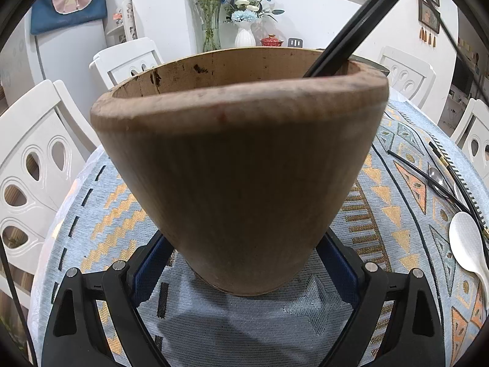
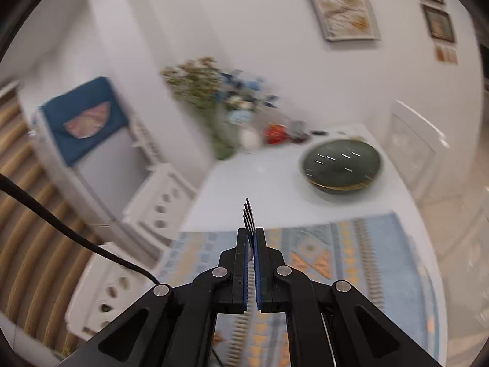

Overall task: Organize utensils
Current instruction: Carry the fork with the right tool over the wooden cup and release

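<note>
The right tool (image 2: 251, 232) is clamped nearly shut on a dark fork (image 2: 249, 214), its tines sticking out past the fingertips and pointing away from the camera, so the fork's long axis runs along the tool's own line. Its handle is hidden between the blue pads (image 2: 245, 263). This view is smeared and shows only the far part of the table (image 2: 275, 180), a dark green bowl (image 2: 342, 165) and the patterned cloth (image 2: 351, 250) below; the holder is not in it.

The wooden holder (image 1: 238, 165) stands upright on the patterned cloth, filling the left wrist view. The left tool (image 1: 241, 263) straddles its base, jaws set partway apart to either side of the narrow foot; whether the pads press the wood cannot be told. Black chopsticks (image 1: 351, 30) already lean out of its open mouth toward the upper right.

The coming move likely turns on bringing the fork over that mouth and tipping it to go in lengthwise. A white spoon (image 1: 467, 244) and another dark utensil (image 1: 440, 180) lie on the cloth at the right edge.
</note>
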Available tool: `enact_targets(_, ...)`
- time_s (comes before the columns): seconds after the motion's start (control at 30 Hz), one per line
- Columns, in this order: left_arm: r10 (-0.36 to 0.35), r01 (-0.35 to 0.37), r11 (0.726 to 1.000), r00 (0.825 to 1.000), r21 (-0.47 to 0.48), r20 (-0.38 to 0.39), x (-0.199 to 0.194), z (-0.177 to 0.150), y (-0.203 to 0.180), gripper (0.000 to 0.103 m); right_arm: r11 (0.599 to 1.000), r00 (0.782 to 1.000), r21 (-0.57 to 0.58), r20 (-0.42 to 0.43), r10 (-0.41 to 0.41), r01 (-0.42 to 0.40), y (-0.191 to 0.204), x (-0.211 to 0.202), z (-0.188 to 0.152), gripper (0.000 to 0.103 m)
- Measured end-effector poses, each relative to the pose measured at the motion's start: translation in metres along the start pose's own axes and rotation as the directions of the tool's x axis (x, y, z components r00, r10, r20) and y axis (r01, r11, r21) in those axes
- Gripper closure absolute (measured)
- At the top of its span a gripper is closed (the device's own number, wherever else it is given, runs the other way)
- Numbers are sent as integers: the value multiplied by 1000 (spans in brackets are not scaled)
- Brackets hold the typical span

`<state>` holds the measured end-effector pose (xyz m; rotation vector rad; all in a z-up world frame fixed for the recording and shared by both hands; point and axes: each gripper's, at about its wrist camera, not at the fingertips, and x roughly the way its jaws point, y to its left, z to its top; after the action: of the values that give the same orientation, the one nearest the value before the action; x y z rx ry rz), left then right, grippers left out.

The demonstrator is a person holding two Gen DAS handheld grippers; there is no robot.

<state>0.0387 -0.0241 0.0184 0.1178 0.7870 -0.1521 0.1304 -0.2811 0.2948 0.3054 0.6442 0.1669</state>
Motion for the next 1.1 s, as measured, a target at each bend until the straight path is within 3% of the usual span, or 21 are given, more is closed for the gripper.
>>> enact_targets(0.1, -3, 3, 1000, 1000, -2, -1, 1, -1, 0, 9, 996, 996, -32, -21, 84, -84, 30, -3, 4, 100)
enact_targets(0.27, -7, 7, 1000, 1000, -6, -1, 1, -1, 0, 9, 972, 970, -59, -103, 221, -228, 74, 8, -7, 100)
enact_targets(0.43, -9, 9, 1000, 1000, -7, -1, 1, -1, 0, 9, 962, 961, -151, -198, 194, -226, 111, 35, -39, 100)
enact_targets(0.63, -11, 11, 1000, 1000, -9, -2, 0, -2, 0, 9, 948, 960, -261, -257, 113, -182, 125, 58, -79, 100)
enact_targets(0.8, -15, 15, 1000, 1000, -11, -3, 0, -2, 0, 9, 938, 919, -245, -365, 145, -245, 123, 62, -85, 94)
enact_targets(1.03, -24, 24, 1000, 1000, -18, -4, 1, -1, 2, 9, 960, 962, -194, -223, 156, -200, 104, 5, -59, 93)
enact_targets(1.1, -26, 26, 999, 1000, -19, -5, 1, -1, 3, 9, 973, 980, -173, -157, 123, -150, 92, -22, -52, 91)
